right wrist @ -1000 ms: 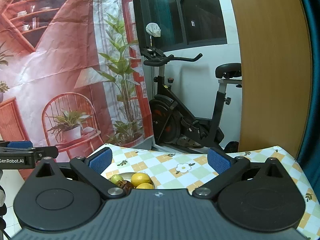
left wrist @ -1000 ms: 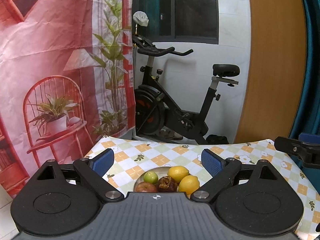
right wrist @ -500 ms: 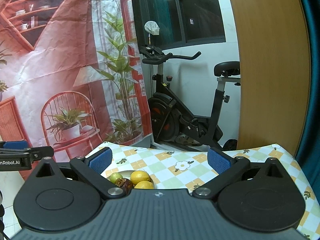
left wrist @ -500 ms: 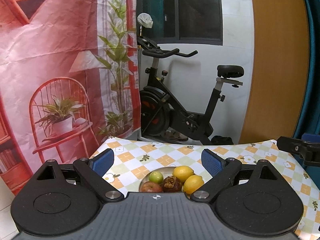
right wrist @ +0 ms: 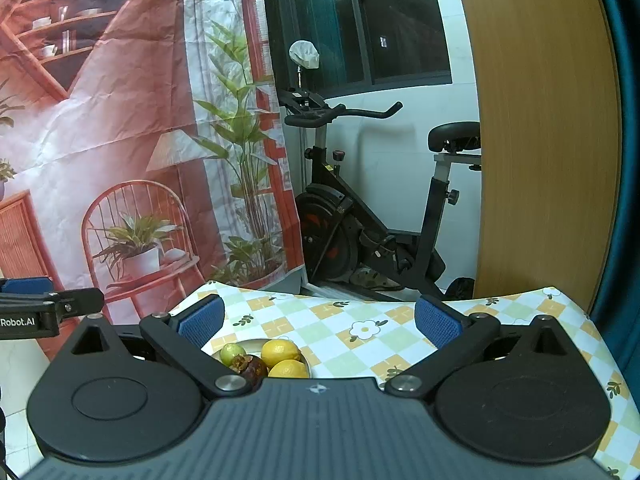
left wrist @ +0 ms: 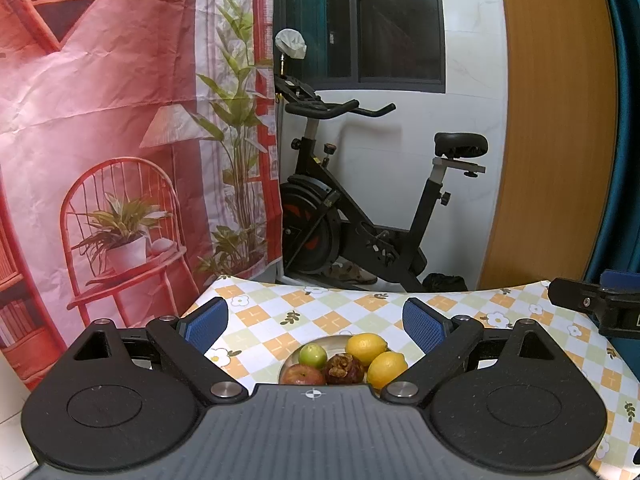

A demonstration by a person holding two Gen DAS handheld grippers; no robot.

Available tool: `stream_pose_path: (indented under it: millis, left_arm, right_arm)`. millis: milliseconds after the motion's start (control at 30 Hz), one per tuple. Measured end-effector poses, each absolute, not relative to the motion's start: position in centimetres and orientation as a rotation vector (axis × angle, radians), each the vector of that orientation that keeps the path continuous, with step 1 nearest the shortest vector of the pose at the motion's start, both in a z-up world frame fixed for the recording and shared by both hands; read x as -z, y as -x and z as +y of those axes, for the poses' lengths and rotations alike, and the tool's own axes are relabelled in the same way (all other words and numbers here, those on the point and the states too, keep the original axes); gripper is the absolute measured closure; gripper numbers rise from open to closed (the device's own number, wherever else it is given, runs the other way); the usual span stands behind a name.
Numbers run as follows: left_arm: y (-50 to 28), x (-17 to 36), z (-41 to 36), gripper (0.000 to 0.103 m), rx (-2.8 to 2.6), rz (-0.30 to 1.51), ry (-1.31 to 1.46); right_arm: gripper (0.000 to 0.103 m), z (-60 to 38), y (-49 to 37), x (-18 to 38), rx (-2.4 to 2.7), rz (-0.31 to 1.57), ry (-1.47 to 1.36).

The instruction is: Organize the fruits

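Checkered-cloth table [left wrist: 320, 316] bears a fruit plate [left wrist: 294, 358].

tablecloth [left wrist: 328, 320] showing orange-green-white checks with flowers | two lemons [left wrist: 366, 347] glowing yellow | lime [left wrist: 313, 355] looking green | apple [left wrist: 302, 375] showing red | gripper pads [left wrist: 208, 323] showing blue

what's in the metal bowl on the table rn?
In the metal bowl: two lemons, a green fruit, a red apple and a dark brown fruit. The left gripper body hides the bowl's near side.
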State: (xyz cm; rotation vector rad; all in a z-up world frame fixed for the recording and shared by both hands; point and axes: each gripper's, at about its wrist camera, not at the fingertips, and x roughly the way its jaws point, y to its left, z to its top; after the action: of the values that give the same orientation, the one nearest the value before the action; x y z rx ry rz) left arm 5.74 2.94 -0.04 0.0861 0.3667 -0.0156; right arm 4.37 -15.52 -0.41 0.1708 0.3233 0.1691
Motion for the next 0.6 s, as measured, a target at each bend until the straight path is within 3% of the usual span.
stream_pose_path:
  millis: [600]
  left_arm:
    - [-5.30,-0.39,2.94,0.007,0.021,0.357,-0.077]
  right_arm:
    - [0.000,-15.48,-4.30,0.47,-0.168,0.326,-0.171]
